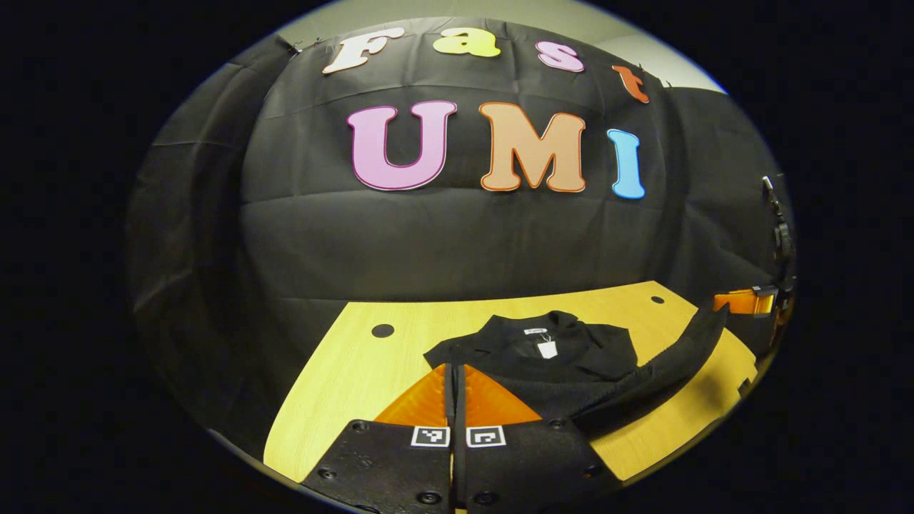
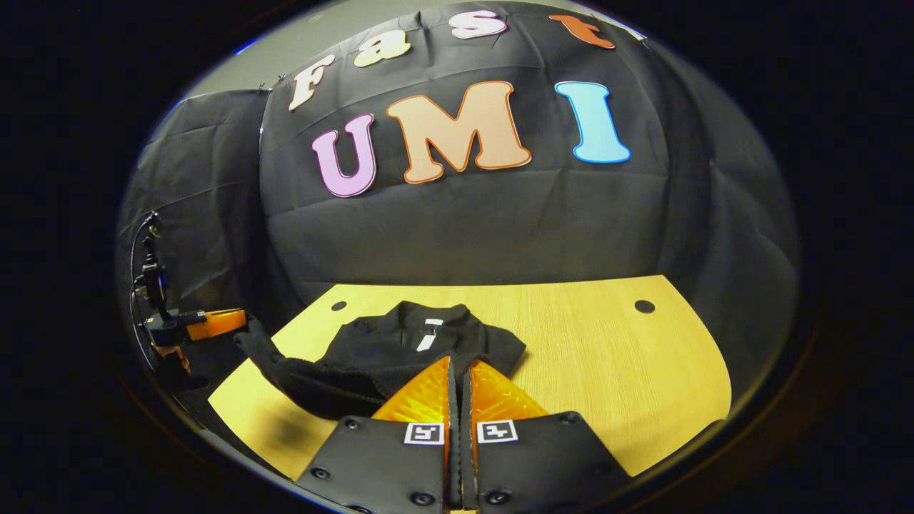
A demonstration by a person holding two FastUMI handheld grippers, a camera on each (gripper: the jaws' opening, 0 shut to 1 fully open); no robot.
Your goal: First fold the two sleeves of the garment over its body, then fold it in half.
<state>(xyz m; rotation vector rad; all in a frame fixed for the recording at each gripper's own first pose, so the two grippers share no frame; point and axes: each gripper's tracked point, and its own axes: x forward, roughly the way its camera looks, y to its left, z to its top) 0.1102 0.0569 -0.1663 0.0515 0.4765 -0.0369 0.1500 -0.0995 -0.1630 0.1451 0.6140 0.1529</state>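
Note:
A black garment (image 1: pixel 543 357) (image 2: pixel 400 350) lies on the yellow wooden table (image 1: pixel 357 371) (image 2: pixel 607 357), collar and white tag (image 1: pixel 547 348) at the far end, sleeves lying over the body. Its near hem (image 1: pixel 664 364) (image 2: pixel 285 371) is raised off the table as a dark band stretched between the two grippers. My left gripper (image 1: pixel 455 368) is shut over the near part of the cloth; in the right gripper view it (image 2: pixel 239 323) pinches the band's far left end. My right gripper (image 2: pixel 460 360) is shut too; in the left gripper view it (image 1: pixel 721 308) holds the band's right end.
The table has round cable holes (image 1: pixel 383 330) (image 2: pixel 644 306) near its back edge. Black cloth walls close the booth behind and at the sides. Bare tabletop spreads to the right of the garment in the right gripper view.

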